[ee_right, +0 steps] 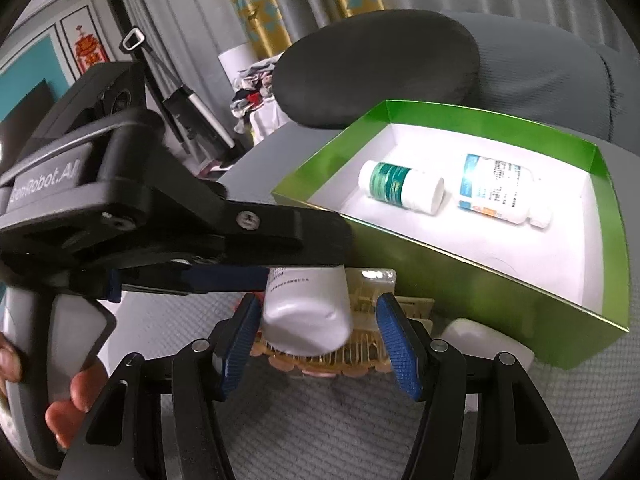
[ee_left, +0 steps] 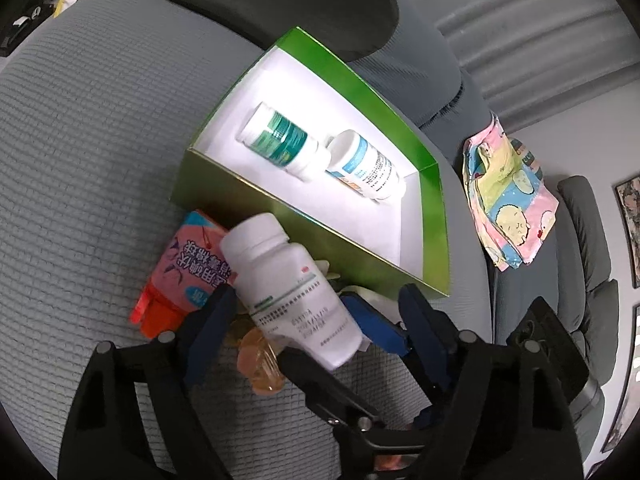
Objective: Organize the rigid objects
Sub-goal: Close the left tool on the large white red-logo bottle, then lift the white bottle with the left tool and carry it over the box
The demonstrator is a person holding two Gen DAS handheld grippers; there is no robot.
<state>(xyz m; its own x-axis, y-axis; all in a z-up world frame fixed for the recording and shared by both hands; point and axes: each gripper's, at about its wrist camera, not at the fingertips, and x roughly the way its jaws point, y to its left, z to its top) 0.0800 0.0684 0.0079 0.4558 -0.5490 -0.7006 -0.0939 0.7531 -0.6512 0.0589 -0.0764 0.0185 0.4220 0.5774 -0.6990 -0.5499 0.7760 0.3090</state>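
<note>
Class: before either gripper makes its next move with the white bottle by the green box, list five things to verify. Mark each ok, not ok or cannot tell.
1. White bottle capped: ok.
2. Bottle between the jaws of the left gripper: ok.
3. Left pads pressing on the bottle: not ok. A wide gap shows on one side.
4. Right gripper gripping the bottle: cannot tell. One pad touches it, and the other seems to stand apart.
5. Free floor in the green box: ok. The green-label bottle and the blue-label bottle lie inside, with bare white floor beside them.
</note>
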